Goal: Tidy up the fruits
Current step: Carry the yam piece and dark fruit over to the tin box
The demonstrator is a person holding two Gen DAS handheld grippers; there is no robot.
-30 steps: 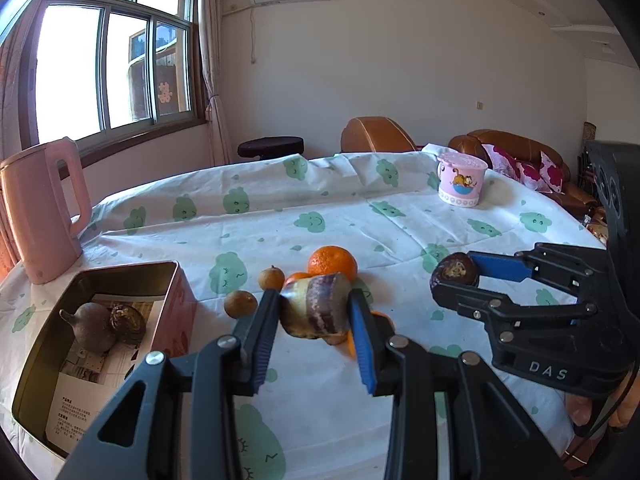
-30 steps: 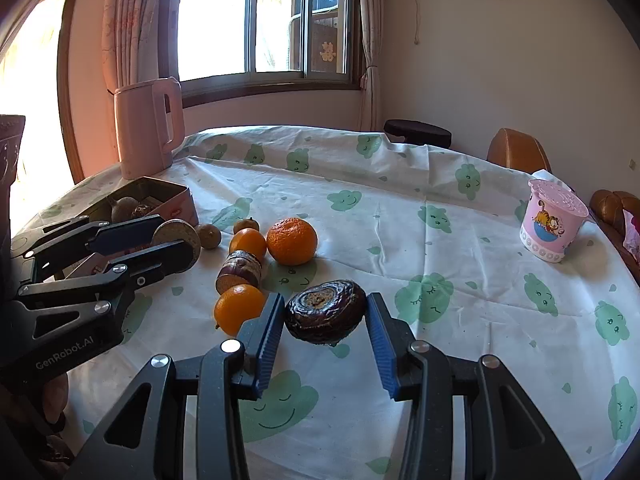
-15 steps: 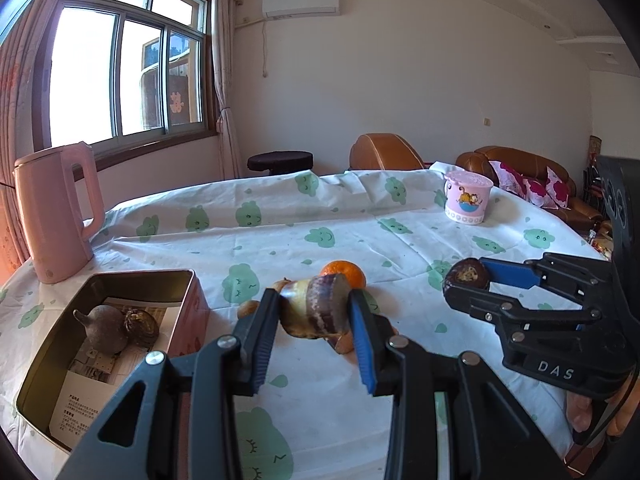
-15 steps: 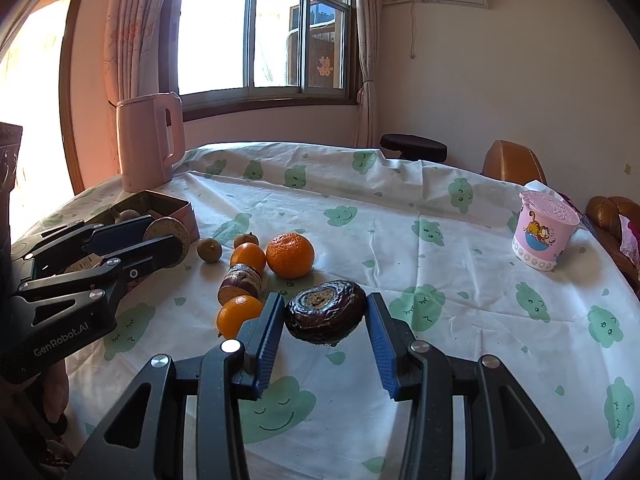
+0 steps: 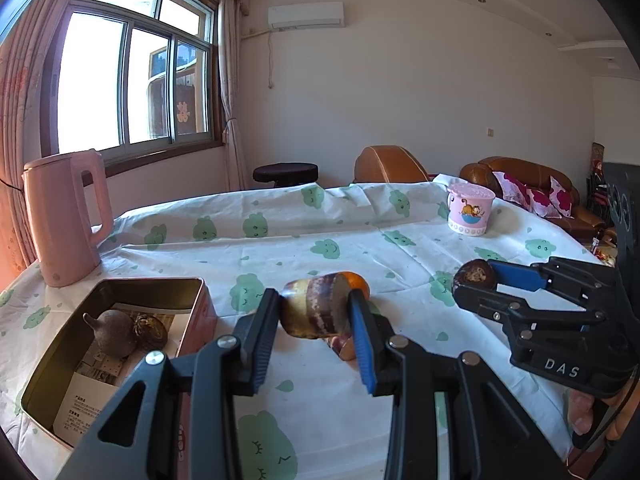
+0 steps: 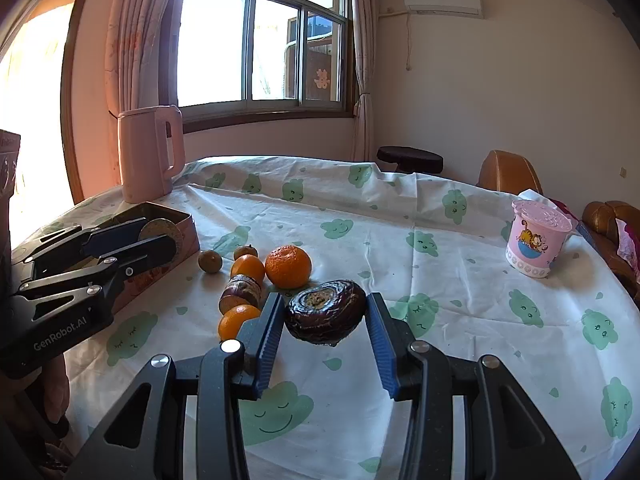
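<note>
Purple-banded cane piece (image 5: 314, 306), clamped in the left claw (image 5: 314, 316), has risen off the tabletop (image 5: 360, 236) toward the tin (image 5: 120, 288) at nine o'clock; right claw (image 6: 324, 318) still grips its dark wrinkled fruit (image 6: 325, 311), ready for boxing.

Both wrist views low, close over table (image 5: 400, 248), facing window (image 6: 256, 40) wall.

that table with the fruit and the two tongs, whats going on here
A person is sorting fruit with two hand-held tongs. The left tongs grip a purple-and-yellow chunk above the cloth, beside the open tin box, which holds two dark pieces. The right tongs hold a dark wrinkled fruit. Three oranges and other small pieces lie loose on the table.
</note>
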